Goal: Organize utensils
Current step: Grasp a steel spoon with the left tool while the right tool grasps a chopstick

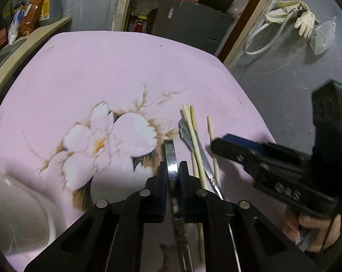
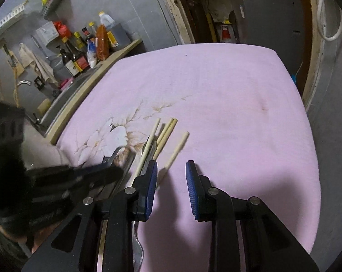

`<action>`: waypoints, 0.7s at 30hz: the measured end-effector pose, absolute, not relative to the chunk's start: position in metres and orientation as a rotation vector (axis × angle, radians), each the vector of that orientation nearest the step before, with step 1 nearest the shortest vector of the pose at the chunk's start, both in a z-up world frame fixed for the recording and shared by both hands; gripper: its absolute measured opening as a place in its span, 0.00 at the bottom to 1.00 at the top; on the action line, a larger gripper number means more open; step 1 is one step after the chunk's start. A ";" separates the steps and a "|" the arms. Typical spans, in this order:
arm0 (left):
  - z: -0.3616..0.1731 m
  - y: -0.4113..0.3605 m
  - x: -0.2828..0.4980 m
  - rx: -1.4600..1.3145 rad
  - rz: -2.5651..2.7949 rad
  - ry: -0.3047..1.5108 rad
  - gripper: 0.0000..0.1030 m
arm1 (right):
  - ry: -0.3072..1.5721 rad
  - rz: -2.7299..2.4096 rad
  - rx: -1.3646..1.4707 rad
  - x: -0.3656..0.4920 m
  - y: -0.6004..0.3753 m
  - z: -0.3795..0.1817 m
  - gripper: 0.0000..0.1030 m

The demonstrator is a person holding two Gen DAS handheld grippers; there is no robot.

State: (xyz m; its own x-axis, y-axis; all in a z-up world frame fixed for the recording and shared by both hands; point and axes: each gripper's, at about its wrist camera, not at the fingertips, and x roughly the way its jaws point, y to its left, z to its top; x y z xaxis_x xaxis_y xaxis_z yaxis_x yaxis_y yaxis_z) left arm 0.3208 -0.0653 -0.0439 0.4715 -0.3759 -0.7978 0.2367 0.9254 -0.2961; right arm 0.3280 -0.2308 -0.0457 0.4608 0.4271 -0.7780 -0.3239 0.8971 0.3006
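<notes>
My left gripper (image 1: 172,165) is shut on the flat handle of a steel utensil (image 1: 170,151), whose rounded end sticks out past the pads while its other end runs back under the jaws. Just right of it lie several pale wooden chopsticks (image 1: 194,136) and a steel fork (image 1: 184,131) on the pink flowered cloth (image 1: 102,68). My right gripper (image 2: 172,174) hovers open over the near ends of the chopsticks (image 2: 165,136), blue pads apart with nothing pressed between them. One chopstick (image 2: 177,147) lies apart, pointing at the left pad. The right gripper (image 1: 218,144) shows blurred at the right.
A pale rounded basin (image 1: 18,215) sits at the cloth's near left corner. Beyond the left edge runs a counter (image 2: 116,54) with bottles (image 2: 80,56) and a sink. Pale gloves (image 1: 304,20) and a hose hang against the grey wall at the right. A hand (image 1: 316,229) holds the right gripper.
</notes>
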 end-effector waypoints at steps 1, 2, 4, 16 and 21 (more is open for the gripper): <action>-0.043 -0.064 0.318 -0.155 -0.376 1.015 0.07 | 1.003 0.448 0.107 0.331 -0.228 -0.048 0.23; -0.043 -0.063 0.314 -0.157 -0.375 1.017 0.07 | 1.013 0.435 0.099 0.333 -0.226 -0.049 0.23; -0.042 -0.062 0.309 -0.156 -0.375 1.018 0.07 | 1.028 0.412 0.077 0.338 -0.221 -0.048 0.23; -0.036 -0.053 0.275 -0.178 -0.397 0.998 0.05 | 1.065 0.398 0.301 0.324 -0.251 -0.047 0.07; -0.023 -0.049 0.251 -0.173 -0.401 0.911 0.05 | 0.943 0.431 0.374 0.293 -0.263 -0.035 0.06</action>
